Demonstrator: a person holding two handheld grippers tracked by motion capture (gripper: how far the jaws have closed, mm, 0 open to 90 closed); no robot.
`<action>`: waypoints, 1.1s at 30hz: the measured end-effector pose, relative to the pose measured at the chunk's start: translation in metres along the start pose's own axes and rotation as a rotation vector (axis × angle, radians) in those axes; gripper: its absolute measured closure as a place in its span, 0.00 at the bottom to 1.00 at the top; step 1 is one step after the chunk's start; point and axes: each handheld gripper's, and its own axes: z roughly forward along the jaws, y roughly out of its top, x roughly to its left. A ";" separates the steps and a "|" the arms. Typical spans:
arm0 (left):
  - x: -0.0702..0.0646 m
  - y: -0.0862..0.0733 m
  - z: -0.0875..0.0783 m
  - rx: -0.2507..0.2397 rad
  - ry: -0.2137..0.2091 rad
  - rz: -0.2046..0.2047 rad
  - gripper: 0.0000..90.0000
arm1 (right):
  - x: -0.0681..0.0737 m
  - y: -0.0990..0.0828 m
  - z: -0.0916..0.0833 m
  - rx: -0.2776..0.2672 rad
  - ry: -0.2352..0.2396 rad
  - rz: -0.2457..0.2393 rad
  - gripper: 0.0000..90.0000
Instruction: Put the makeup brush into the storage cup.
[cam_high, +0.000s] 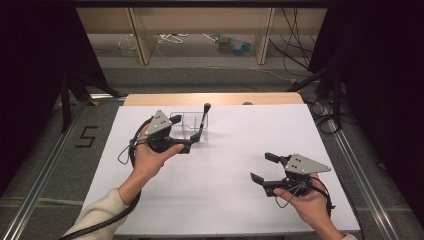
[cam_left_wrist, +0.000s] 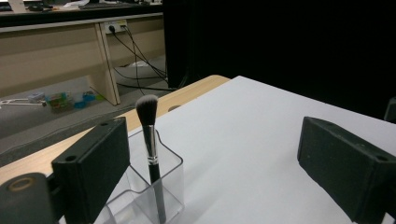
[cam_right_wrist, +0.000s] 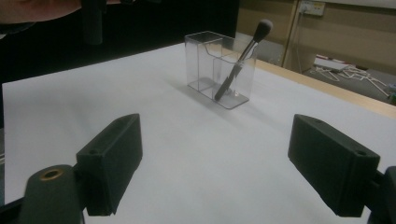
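Makeup brush standing in a clear divided holder at the far side of the white table.

The makeup brush (cam_right_wrist: 240, 63) has a black handle, silver ferrule and pale-tipped bristles; it leans in one compartment of the clear holder (cam_right_wrist: 203, 66), head up. The left gripper (cam_high: 192, 131), jaws apart and empty, sits just beside the holder, held in the left hand (cam_high: 150, 156). The right gripper (cam_high: 265, 167), jaws wide and empty, hovers well apart near the table's (cam_high: 225, 200) right front. A "5" (cam_high: 86, 136) marks the floor.

clear holder (cam_left_wrist: 140, 196): base cut off | floor clutter (cam_high: 232, 46): blurred
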 end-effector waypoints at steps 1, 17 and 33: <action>-0.001 -0.001 -0.002 -0.001 -0.002 0.000 0.10 | 0.000 0.000 0.000 -0.002 -0.002 -0.003 0.20; -0.011 -0.021 -0.026 -0.005 -0.033 0.015 0.10 | -0.003 0.000 -0.001 -0.025 -0.002 0.003 0.20; -0.020 -0.033 -0.044 -0.021 -0.052 0.025 0.10 | -0.002 0.001 0.000 -0.027 0.000 0.005 0.20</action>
